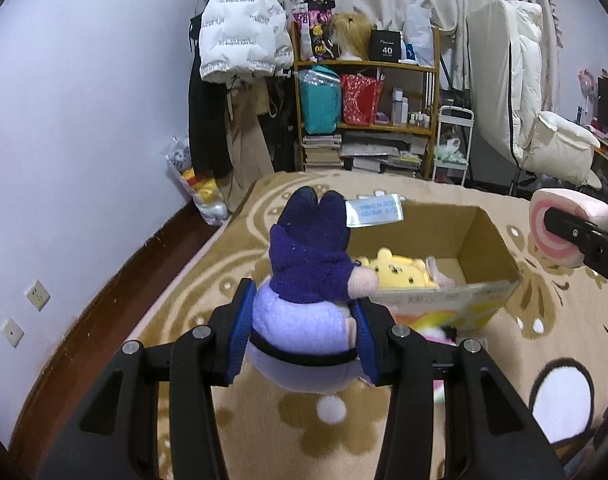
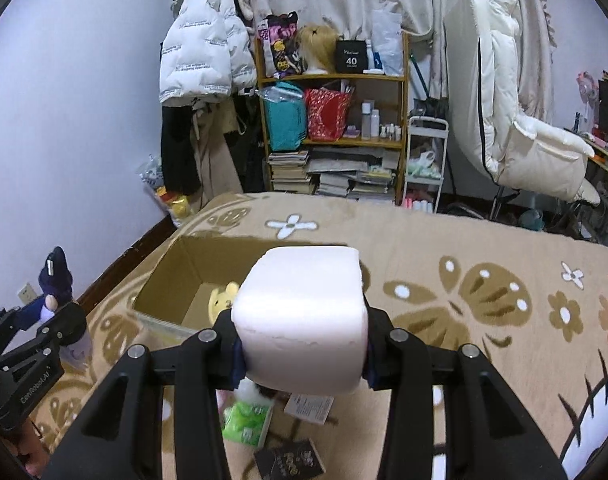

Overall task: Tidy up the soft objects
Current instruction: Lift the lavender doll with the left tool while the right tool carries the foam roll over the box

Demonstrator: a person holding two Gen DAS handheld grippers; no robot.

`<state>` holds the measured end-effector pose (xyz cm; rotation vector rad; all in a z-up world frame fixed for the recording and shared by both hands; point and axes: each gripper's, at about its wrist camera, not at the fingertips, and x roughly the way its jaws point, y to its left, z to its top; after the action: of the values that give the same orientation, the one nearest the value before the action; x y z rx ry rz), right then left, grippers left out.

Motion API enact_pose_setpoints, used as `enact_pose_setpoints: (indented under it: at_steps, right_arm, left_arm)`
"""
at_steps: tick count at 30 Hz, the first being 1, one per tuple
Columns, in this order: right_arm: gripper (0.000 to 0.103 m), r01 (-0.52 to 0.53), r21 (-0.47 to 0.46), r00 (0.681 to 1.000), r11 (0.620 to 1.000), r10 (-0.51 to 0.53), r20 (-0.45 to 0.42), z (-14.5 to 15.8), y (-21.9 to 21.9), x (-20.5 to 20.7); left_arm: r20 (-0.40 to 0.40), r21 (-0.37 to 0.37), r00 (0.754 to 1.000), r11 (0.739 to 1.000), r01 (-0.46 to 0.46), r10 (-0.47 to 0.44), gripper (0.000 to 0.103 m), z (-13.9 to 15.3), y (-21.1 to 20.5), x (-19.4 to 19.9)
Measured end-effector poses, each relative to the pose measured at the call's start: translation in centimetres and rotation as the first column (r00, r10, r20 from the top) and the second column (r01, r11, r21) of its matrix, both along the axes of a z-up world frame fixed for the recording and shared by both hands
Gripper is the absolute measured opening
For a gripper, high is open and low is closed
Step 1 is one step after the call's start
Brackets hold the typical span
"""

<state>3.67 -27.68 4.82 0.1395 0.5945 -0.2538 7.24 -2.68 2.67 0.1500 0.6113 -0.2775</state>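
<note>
My left gripper (image 1: 300, 332) is shut on a purple plush doll (image 1: 304, 304) with a dark blue hooded top, held above the bed just in front of the open cardboard box (image 1: 480, 248). A yellow bear plush (image 1: 400, 272) lies inside the box. My right gripper (image 2: 302, 354) is shut on a pale pink cake-roll pillow (image 2: 304, 316), lifted near the box's (image 2: 164, 272) front corner. In the left wrist view the pillow's swirl end (image 1: 560, 232) and the right gripper show at the right edge. The left gripper (image 2: 56, 320) with the doll (image 2: 56, 280) appears at the far left of the right wrist view.
The tan flower-patterned blanket (image 2: 484, 320) covers the bed. A green packet (image 2: 248, 420), a card and a dark booklet (image 2: 290, 460) lie on it below the pillow. Beyond the bed stand a wooden shelf (image 1: 368, 96), hanging coats, a white cart and a cream chair (image 2: 516, 120).
</note>
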Motion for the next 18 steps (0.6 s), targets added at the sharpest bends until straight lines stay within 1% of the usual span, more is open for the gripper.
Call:
enact_pose_setpoints:
  at_steps: [5,11,18]
  right_arm:
    - [0.045,0.009,-0.020,1.000,1.000,-0.009,0.001,0.0,-0.3,1.7]
    - [0.045,0.016,-0.050,1.000,0.999,-0.018,-0.025,-0.6,-0.4,4.3]
    - [0.045,0.040,-0.050,0.999,0.998,-0.041,-0.025,-2.0,-1.2,5.7]
  left_arm:
    - [0.041,0.013,0.999,1.000,0.003,-0.004,0.044,0.9,-1.2,1.8]
    - [0.062,0.013,0.998,1.000,0.014,-0.014,0.044,1.7,-2.8,4.4]
    - [0.074,0.034,0.996,0.999,0.040,-0.043,0.044,1.3,-4.8,7.0]
